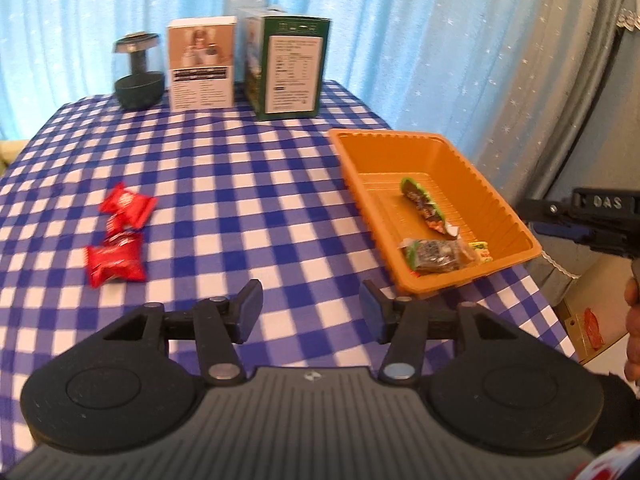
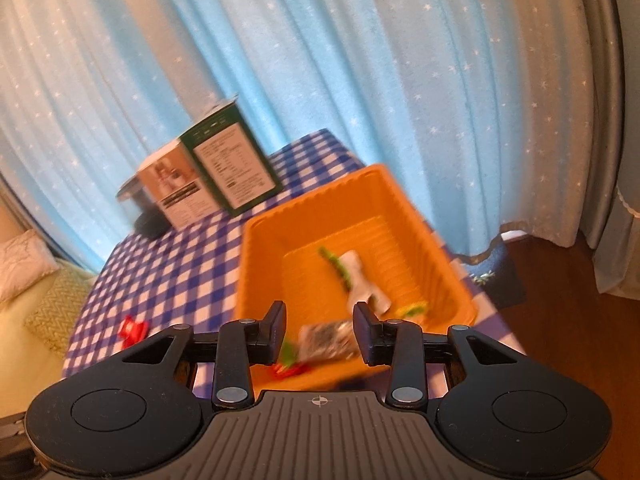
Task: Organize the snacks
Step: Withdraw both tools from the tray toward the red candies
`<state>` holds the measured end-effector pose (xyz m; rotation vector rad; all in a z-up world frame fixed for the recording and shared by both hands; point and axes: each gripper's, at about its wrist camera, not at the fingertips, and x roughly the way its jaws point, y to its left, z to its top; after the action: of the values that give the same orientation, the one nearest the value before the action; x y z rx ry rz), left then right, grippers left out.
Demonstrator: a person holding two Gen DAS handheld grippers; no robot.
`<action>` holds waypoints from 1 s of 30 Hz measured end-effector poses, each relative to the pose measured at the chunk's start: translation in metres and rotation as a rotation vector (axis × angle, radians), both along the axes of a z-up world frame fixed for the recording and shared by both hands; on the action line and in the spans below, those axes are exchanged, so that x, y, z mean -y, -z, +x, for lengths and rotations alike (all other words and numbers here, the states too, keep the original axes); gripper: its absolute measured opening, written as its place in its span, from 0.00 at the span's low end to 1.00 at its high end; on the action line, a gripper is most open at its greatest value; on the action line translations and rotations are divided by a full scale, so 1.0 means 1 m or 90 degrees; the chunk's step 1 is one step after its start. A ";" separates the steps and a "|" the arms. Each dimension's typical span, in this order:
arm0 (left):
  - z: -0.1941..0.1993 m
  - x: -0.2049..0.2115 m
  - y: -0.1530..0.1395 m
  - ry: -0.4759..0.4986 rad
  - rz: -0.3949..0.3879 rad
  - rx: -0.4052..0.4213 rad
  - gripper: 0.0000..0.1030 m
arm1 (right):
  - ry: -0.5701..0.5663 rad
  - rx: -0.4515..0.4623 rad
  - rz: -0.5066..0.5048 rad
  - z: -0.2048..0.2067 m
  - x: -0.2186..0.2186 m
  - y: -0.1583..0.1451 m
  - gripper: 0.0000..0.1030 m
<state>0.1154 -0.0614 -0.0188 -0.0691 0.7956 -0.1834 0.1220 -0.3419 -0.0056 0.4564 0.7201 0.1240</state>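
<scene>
The orange tray (image 1: 496, 216) sits on the checked tablecloth (image 1: 224, 184), ahead and to the right of the left gripper (image 1: 310, 310). It is a ribbed, open-topped plastic tray. Inside it lie a green-edged wrapped snack (image 1: 422, 202) near the middle, a dark wrapped snack (image 1: 434, 256) against the near wall, and a small yellow-green packet (image 1: 480, 250) just beside that one. Two red wrapped snacks (image 1: 118, 246) lie on the cloth ahead and to the left of the left gripper, touching one another and well apart from the tray.

The left gripper's jaws stand partly apart with nothing between them, only cloth showing in the gap. The right gripper (image 2: 320, 330) hangs over the near end of the tray, jaws partly apart; a dark-and-silver wrapped snack (image 2: 326, 340) shows blurred in the gap, with clear space at either side and neither pad on it. Whether it rests on the tray floor cannot be told.

Further ahead, at the far edge of the table, stand a green carton (image 1: 290, 66), a white-and-brown carton (image 1: 202, 64) to its left, and a dark lidded jar (image 1: 138, 70) beyond that. The cloth is blue-and-white check. Pale blue starred curtains (image 1: 360, 20) hang behind; wooden floor (image 2: 568, 320) shows to the right.
</scene>
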 end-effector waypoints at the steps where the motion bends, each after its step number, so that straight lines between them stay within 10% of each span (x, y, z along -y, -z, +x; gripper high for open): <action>1: -0.005 -0.006 -0.001 -0.008 -0.001 0.000 0.51 | -0.005 -0.002 0.002 -0.005 -0.006 0.000 0.37; 30: -0.083 -0.142 -0.015 -0.172 0.021 0.008 0.69 | -0.205 -0.016 -0.084 -0.047 -0.155 0.002 0.53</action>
<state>0.0327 0.0802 -0.0036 -0.1423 0.7681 0.0850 0.0751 -0.1870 -0.0073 0.2138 0.8181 0.3712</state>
